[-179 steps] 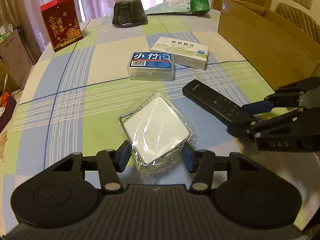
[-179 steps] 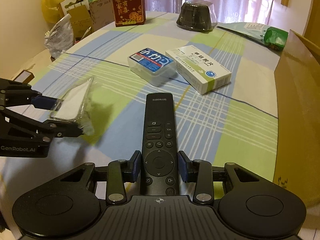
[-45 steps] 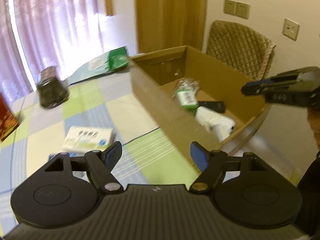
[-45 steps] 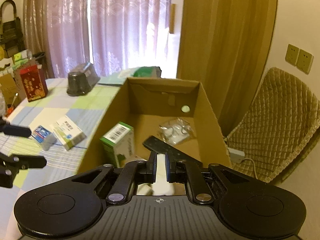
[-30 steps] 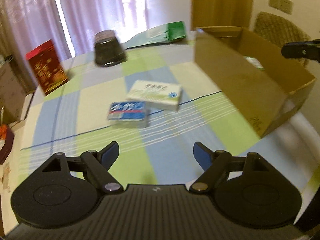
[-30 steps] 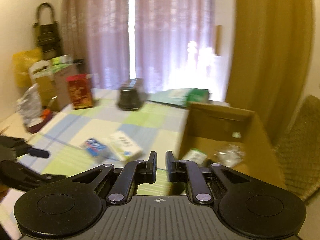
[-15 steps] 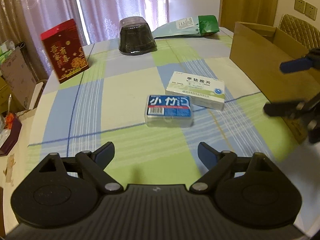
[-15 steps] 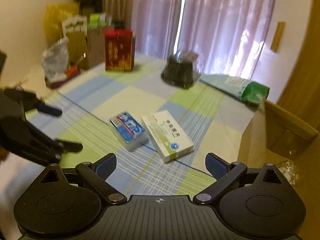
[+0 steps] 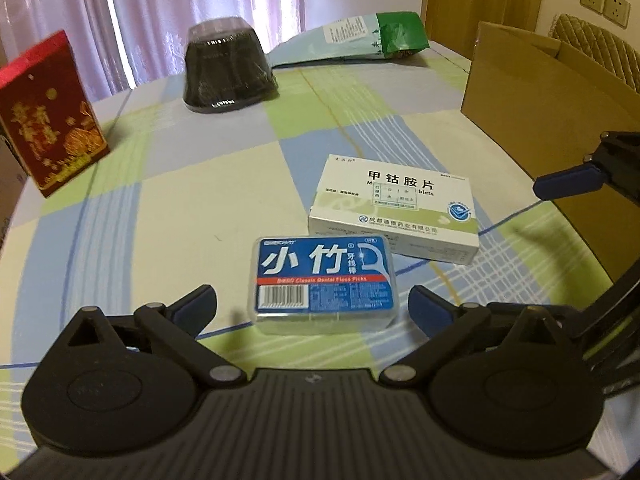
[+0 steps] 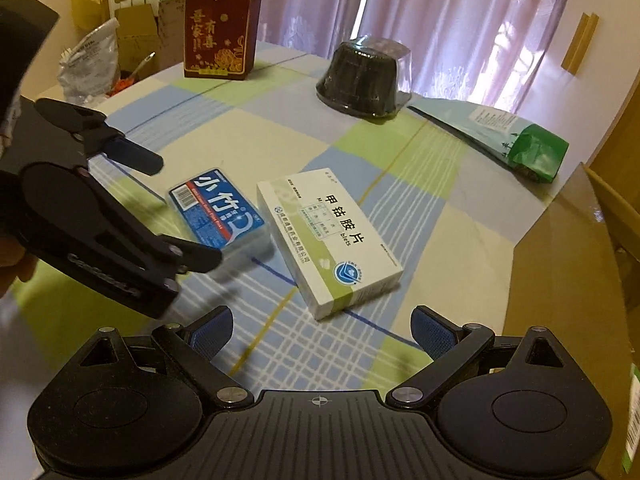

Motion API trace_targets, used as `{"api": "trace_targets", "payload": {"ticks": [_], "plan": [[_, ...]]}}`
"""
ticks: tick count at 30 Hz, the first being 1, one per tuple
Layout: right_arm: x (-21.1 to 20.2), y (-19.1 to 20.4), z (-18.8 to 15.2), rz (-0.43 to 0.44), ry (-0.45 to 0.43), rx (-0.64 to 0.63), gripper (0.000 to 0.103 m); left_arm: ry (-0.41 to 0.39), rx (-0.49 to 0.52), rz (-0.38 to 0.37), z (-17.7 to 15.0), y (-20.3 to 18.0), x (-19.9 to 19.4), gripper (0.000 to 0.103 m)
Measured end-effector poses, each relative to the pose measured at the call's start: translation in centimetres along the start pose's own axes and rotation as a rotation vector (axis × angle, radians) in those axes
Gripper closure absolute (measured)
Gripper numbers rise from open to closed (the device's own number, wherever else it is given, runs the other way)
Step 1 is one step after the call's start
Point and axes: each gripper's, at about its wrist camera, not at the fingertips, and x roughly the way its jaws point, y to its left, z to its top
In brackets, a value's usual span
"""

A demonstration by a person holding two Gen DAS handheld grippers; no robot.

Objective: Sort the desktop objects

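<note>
**Ana:** On the checked tablecloth (image 9: 168,208), two small things lie side by side: a clear case of dental floss picks (image 9: 325,280) and a white medicine box (image 9: 394,208), corners close or touching, I can't tell which. The left gripper (image 9: 312,304) has its tongs spread wide, one on each side of the floss case, neither touching it.

**Ben:** And from the other camera, the right gripper (image 10: 322,330) is just as wide apart, holding nothing, lined up with the near end of the medicine box (image 10: 328,236). The cardboard carton (image 10: 576,280) stands at the right edge of the table. Its inside isn't visible from here.

**Ana:** Risks, then. That floss case is smooth, glossy plastic. If the tongs close near its top edge rather than across its sides, I'd expect it to squirt out forward.

**Ben:** Straight into the medicine box, which sits right behind it. One shove and the right gripper's target turns or slides.

**Ana:** Also, the two tools are close together. The left gripper (image 10: 176,216) shows big in the right camera, so both closing at once could knock tongs.

**Ben:** The medicine box is broad and lies at an angle. Closed across a corner, it could twist free.

**Ana:** The red gift bag (image 9: 48,112), black lidded container (image 9: 228,68) and green pouch (image 9: 360,40) are well apart, out of harm's way.
</note>
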Motion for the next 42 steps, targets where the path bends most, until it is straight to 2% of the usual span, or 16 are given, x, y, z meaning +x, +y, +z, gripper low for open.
{"api": "trace_targets", "payload": {"ticks": [2, 5, 19, 20, 22, 25, 30, 35, 37, 38, 39, 42], "plan": [[0.7, 0.0, 0.2, -0.007, 0.002, -0.006, 0.005, 0.002, 0.000, -0.006, 0.0, 0.1, 0.7, 0.005], [1.8, -0.4, 0.8, -0.005, 0.009, -0.006, 0.005, 0.011, -0.008, -0.034, -0.2, 0.7, 1.1, 0.020], [7.0, -2.9, 3.6, 0.036, 0.055, 0.042, 0.006, 0.010, 0.014, -0.057, -5.9, 4.2, -4.2, 0.020], [6.9, -3.0, 3.5, 0.044, 0.066, 0.062, 0.016, 0.008, 0.012, -0.056, -6.2, 4.1, -4.5, 0.020], [6.7, -3.2, 3.4, 0.061, 0.089, 0.100, 0.022, 0.002, 0.008, -0.054, -6.7, 3.9, -5.1, 0.020], [4.6, -2.3, 2.0, 0.067, 0.118, 0.156, 0.022, 0.002, -0.002, -0.054, -7.5, 3.3, -5.6, 0.020], [-0.6, 0.8, -2.5, 0.070, 0.169, 0.228, 0.022, 0.009, 0.008, -0.063, -8.8, 1.7, -7.2, 0.020], [-5.4, 3.8, -7.1, 0.046, 0.206, 0.244, 0.021, 0.026, 0.038, -0.054, -10.2, -0.3, -9.2, 0.020], [-6.6, 4.4, -8.3, 0.064, 0.213, 0.244, 0.021, 0.034, 0.038, -0.058, -10.9, -0.9, -9.7, 0.020], [-7.2, 4.7, -8.9, 0.073, 0.215, 0.240, 0.008, 0.040, 0.041, -0.058, -11.2, -1.2, -9.9, 0.020], [-7.5, 5.0, -9.2, 0.078, 0.207, 0.214, 0.000, 0.046, 0.044, -0.059, -11.6, -1.4, -10.1, 0.020], [-8.1, 5.5, -9.5, 0.073, 0.164, 0.120, 0.000, 0.057, 0.049, -0.045, -12.2, -1.8, -10.3, 0.014]]}}
